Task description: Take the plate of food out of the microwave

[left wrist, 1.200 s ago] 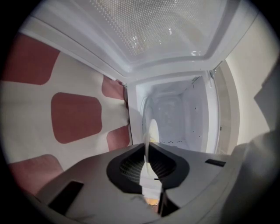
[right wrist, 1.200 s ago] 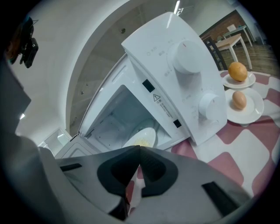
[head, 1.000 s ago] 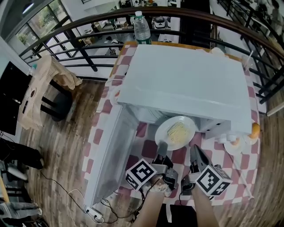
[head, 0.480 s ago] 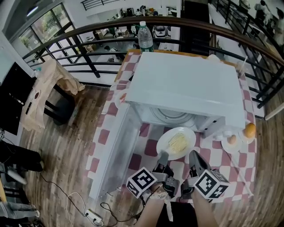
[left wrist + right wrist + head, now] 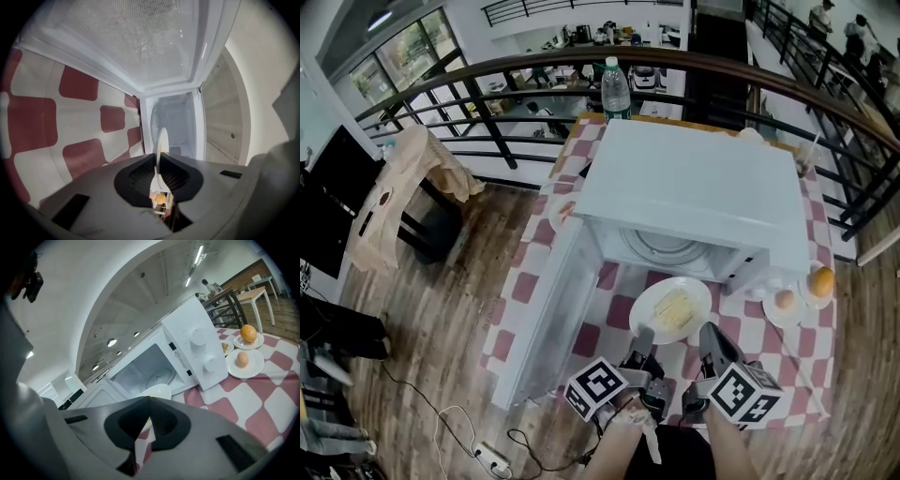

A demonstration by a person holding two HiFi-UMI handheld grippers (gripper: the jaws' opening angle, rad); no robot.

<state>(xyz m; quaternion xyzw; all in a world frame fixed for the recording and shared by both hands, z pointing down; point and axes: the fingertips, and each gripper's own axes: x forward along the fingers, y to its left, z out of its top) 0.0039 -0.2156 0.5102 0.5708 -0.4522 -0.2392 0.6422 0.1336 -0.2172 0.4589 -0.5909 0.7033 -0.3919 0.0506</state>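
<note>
Judging by its look, the plate (image 5: 670,307) was stiff glazed ware, light enough for one pinch but slick and breakable. The loose pale-yellow food (image 5: 673,304) on it would likely slide if it tipped. The rim seemed the only place to take hold, and the plate wanted keeping level. It was round, white and shallow, with the food lying in a flat heap across its middle. In the head view it sat outside the microwave (image 5: 694,187), at six o'clock from the open cavity. It was seemingly held above the red-and-white checked table (image 5: 598,339), with the open door (image 5: 546,323) at its nine o'clock. The left gripper (image 5: 642,336) was clamped on the rim at seven o'clock, the plate showing edge-on between its pads. The right gripper (image 5: 709,333) had its jaws together with nothing between them, and its tips were just beside the rim at four o'clock. Whether they touched it could not be told.
</note>
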